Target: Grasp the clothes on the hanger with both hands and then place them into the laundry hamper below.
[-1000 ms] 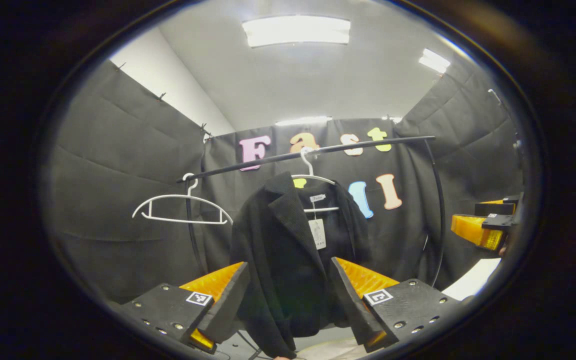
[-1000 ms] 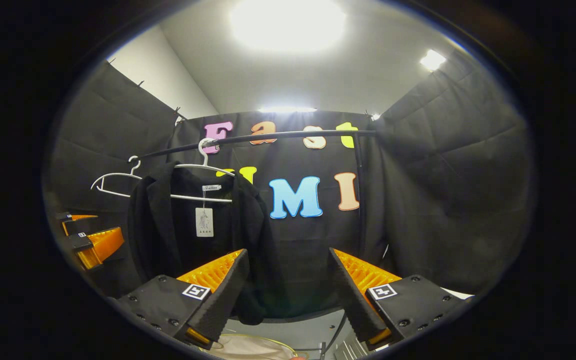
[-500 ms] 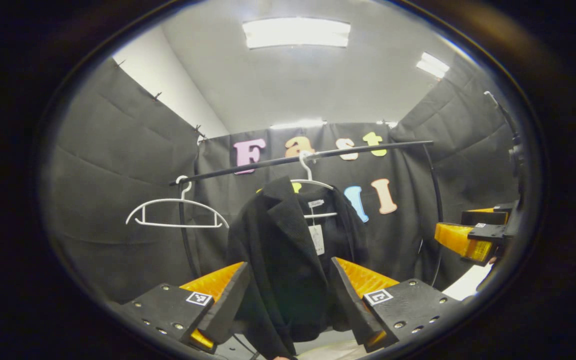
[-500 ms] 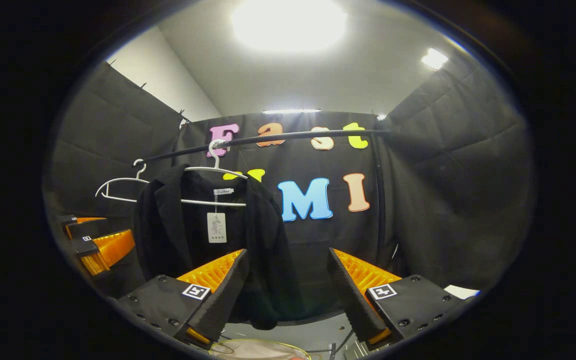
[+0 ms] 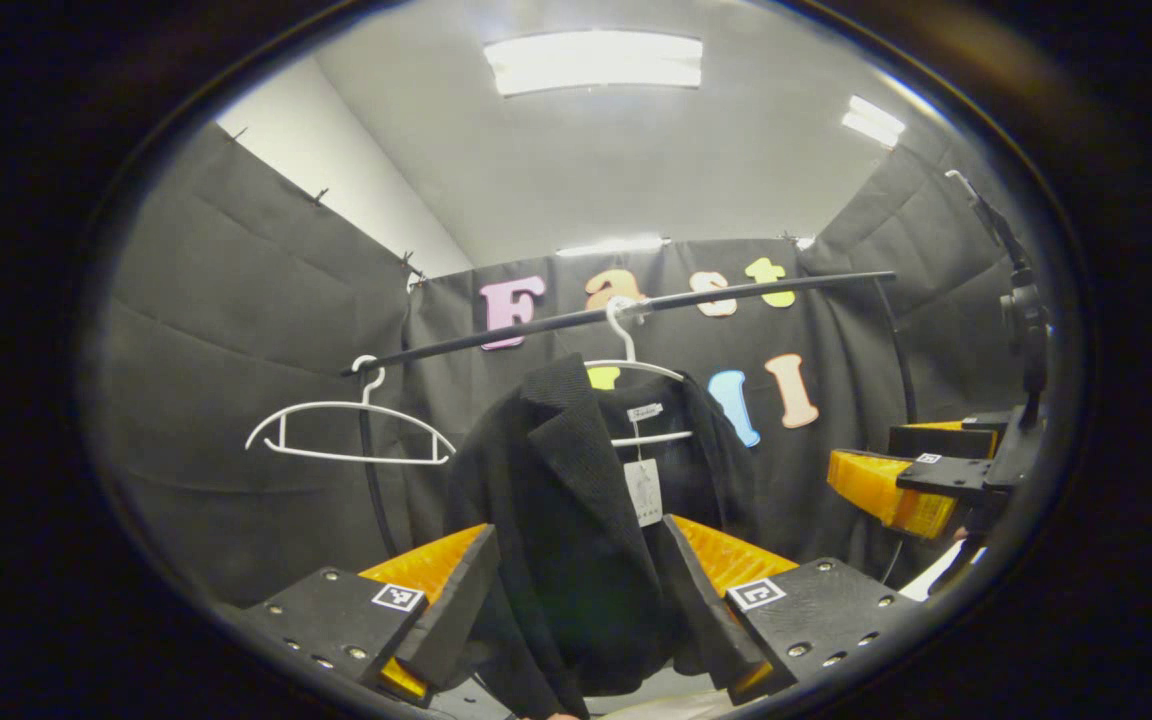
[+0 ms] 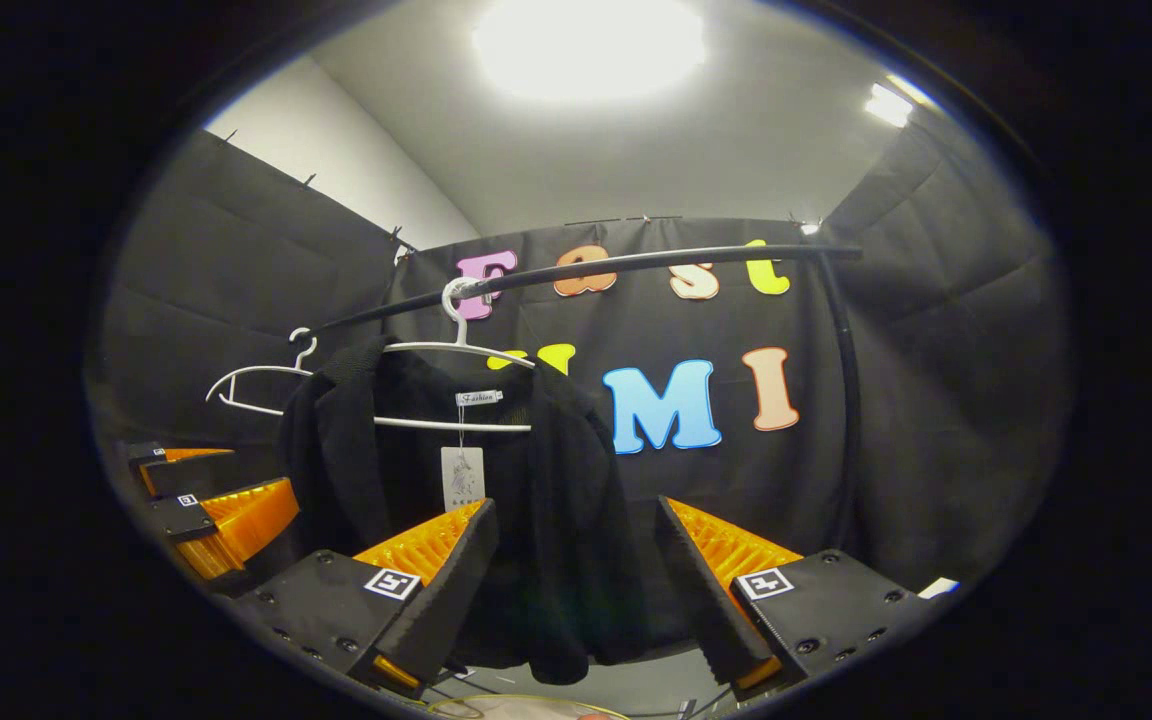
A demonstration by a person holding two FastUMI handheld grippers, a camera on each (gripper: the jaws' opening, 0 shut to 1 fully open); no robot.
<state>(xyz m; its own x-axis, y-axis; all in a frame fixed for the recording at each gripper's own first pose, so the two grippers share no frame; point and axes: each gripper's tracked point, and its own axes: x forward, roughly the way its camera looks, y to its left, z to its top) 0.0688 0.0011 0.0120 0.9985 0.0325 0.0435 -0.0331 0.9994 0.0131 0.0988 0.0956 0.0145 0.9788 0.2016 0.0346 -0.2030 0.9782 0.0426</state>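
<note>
On the rail, from a white hanger, hangs the black jacket, long axis upright, open front and lapel turned toward the cameras, a paper tag dangling at the neck. Looms larger and more central than a second ago in the right gripper view, the jacket now reaching behind the near finger. Sits slightly lower and nearer in the left gripper view too.

Left gripper: spread wide, nothing between the fingers, jacket framed in the gap but apart from it. Right gripper: likewise spread and empty, aimed at the jacket's right half. Seen farther off as well: right gripper at the right edge of the left gripper view, further inward than before; left gripper low on the left of the right gripper view.

Empty second hanger further left on the rail.

Jacket hem cut off by the fingers in both views. Pale curved rim at the very bottom, hamper perhaps, too little visible to tell.
</note>
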